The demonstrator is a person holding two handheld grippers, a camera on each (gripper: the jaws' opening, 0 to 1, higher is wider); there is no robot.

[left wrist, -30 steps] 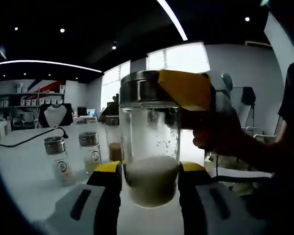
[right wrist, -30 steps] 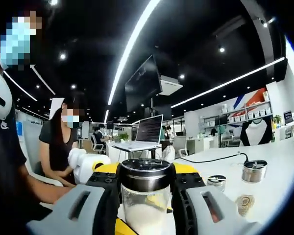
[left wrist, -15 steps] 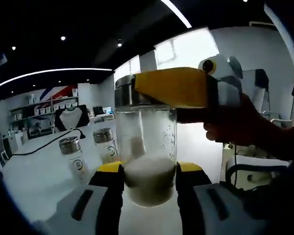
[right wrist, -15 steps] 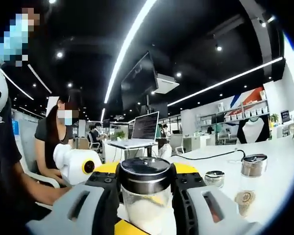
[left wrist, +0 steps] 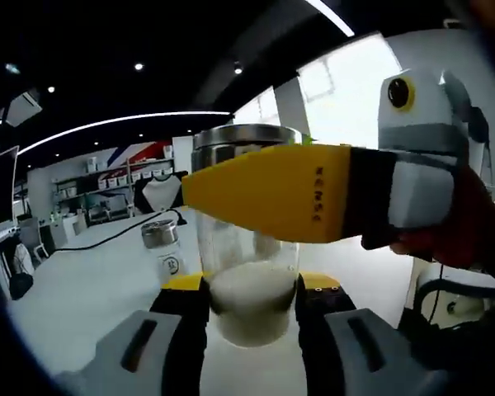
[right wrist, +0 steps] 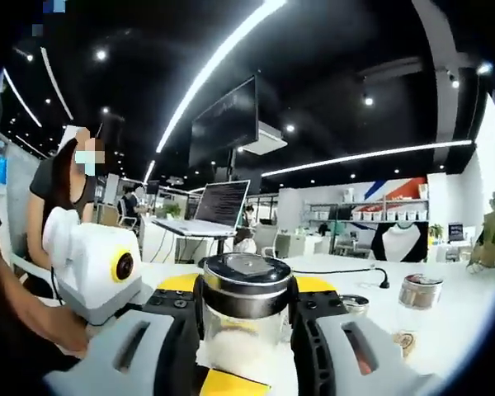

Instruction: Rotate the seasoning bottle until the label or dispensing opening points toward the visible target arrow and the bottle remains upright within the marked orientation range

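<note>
Seasoning bottle [left wrist: 249, 272] pinched low at glass body by left gripper [left wrist: 252, 309], lifted off white table [left wrist: 74, 289]. Steel cap [right wrist: 246, 276] clamped between jaws of right gripper [right wrist: 246, 318], whose yellow jaw crosses bottle in left gripper view. Twist best done slowly, grips kept firm, axis kept vertical so white powder stays level. Target arrow not made out. Spare bottle [left wrist: 167, 246] stands beyond on table, well apart.
</note>
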